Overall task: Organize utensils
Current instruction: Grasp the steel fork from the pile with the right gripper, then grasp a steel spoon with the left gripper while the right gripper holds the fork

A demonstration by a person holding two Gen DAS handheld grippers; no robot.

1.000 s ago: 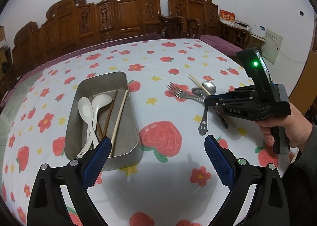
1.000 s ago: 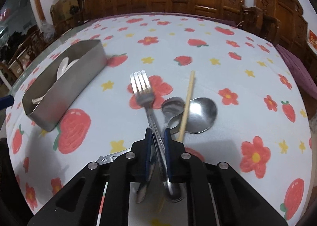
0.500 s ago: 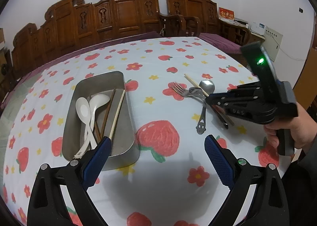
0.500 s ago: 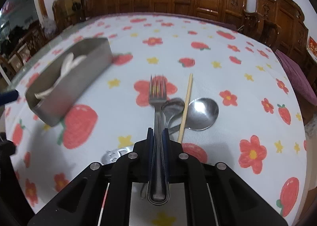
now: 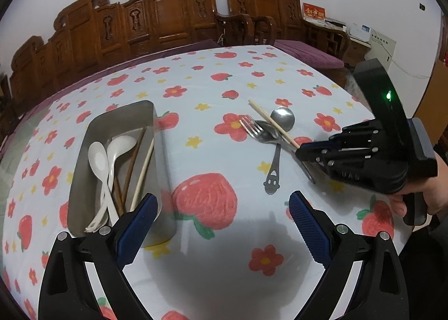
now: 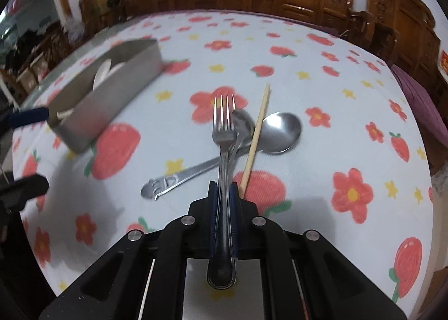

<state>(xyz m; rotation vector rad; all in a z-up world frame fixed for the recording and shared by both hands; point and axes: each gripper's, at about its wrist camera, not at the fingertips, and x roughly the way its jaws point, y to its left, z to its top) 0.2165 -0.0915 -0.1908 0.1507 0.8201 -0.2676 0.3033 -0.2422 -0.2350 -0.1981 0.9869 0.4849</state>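
Fork gripped, ready for the tray

Left wrist view: our left gripper [image 5: 221,220] stays wide open and empty, the tray [image 5: 161,157] just ahead to its left. Right wrist view: our right gripper [image 6: 223,194] now clamps the fork [image 6: 224,123], straightened and raised off the spoons [image 6: 280,130] ahead since earlier.

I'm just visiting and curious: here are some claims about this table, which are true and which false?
1. The right tongs are clamped on the fork. True.
2. The left tongs hold a white spoon. False: they are open and hold nothing.
3. The metal tray holds white spoons and chopsticks. True.
4. All chopsticks are in the tray. False: one chopstick lies on the tablecloth across the metal spoons.
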